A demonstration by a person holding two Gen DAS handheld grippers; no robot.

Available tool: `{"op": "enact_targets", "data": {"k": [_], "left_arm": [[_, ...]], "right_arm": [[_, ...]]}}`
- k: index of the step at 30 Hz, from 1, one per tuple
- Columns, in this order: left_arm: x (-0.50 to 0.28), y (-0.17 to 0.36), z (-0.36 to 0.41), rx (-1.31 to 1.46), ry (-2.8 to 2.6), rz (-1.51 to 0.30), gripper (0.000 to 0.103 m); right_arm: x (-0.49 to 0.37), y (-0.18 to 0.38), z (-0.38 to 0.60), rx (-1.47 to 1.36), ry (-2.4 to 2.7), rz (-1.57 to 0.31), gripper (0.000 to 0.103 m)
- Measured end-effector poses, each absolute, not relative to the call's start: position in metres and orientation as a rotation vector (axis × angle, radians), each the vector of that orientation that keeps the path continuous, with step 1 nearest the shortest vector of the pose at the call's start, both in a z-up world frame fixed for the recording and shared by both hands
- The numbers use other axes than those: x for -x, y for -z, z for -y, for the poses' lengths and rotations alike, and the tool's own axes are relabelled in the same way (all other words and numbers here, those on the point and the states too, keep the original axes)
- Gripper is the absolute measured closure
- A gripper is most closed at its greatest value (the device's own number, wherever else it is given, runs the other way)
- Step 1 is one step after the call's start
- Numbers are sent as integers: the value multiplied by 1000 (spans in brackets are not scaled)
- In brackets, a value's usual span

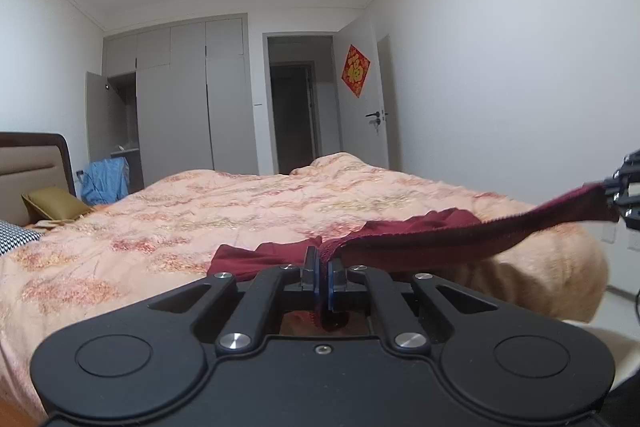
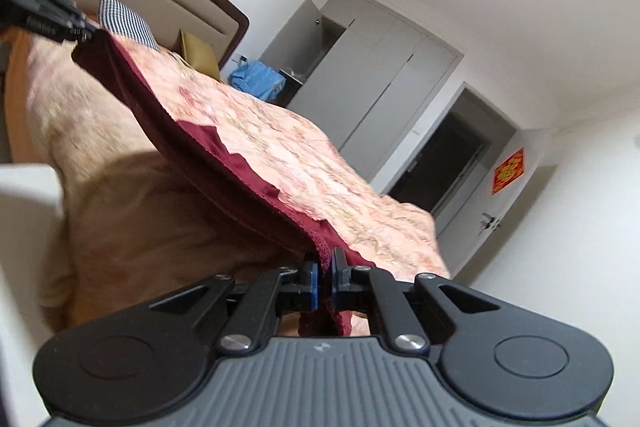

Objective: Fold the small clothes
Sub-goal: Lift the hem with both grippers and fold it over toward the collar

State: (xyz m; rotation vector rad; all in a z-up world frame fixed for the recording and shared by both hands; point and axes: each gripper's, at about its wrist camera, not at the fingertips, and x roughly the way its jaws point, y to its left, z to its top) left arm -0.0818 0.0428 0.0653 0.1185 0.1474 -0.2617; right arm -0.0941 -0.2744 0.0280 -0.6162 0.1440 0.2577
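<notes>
The left claw (image 1: pixel 323 273) pinches one end of the dark red garment (image 1: pixel 440 243) and the right claw (image 2: pixel 325 277) pinches the other, stretching its edge taut just above the bed (image 1: pixel 200 211) (peach floral quilt), the rest trailing onto it.

Left tool (image 1: pixel 323 273): matte black body, two round discs, silver screws on angled linkage bars, blue pads on its black fingers. Right tool (image 2: pixel 325 277): same black linkages and screws, with a grey ribbed panel
</notes>
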Motion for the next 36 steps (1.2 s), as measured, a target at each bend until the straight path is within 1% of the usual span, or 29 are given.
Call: {"op": "enact_targets", "data": {"k": [3,5,8,10,13,17,21,23,27,30,36], "left_arm": [[96,-76,-40,-118,274,-162,100],[96,-81,-39,-128,282,-178,100],[84,-91,-35,-172,288,-166,100],[66,-108,-30,-212,316,-174,100],[22,-140,-23,-270,337,-207,100],[-55,-182,-20,-254,314,-296,100],[-130,-203,-11,-295,253,-358,99],[-164,-204,-8,-308,239,-367,99],[-233,-189,-7,-298,209,-425,99],[-285,-165,-11,-275,193,-502,99],[-368,-102,-21,-210,186,-653,99]], "right_arm": [[114,-38,282,600,-302,-173,96],[109,-42,283,588,-326,-166,96],[101,-50,288,550,-355,-168,96],[90,-59,291,580,-348,-156,96],[58,-80,293,592,-343,-130,96],[-12,-110,298,541,-329,-122,96],[-91,-132,308,437,-316,-164,95],[-130,-140,311,388,-322,-210,95],[-196,-144,309,425,-313,-279,95],[-244,-133,303,436,-316,-351,95],[-322,-85,292,407,-336,-502,95]]}}
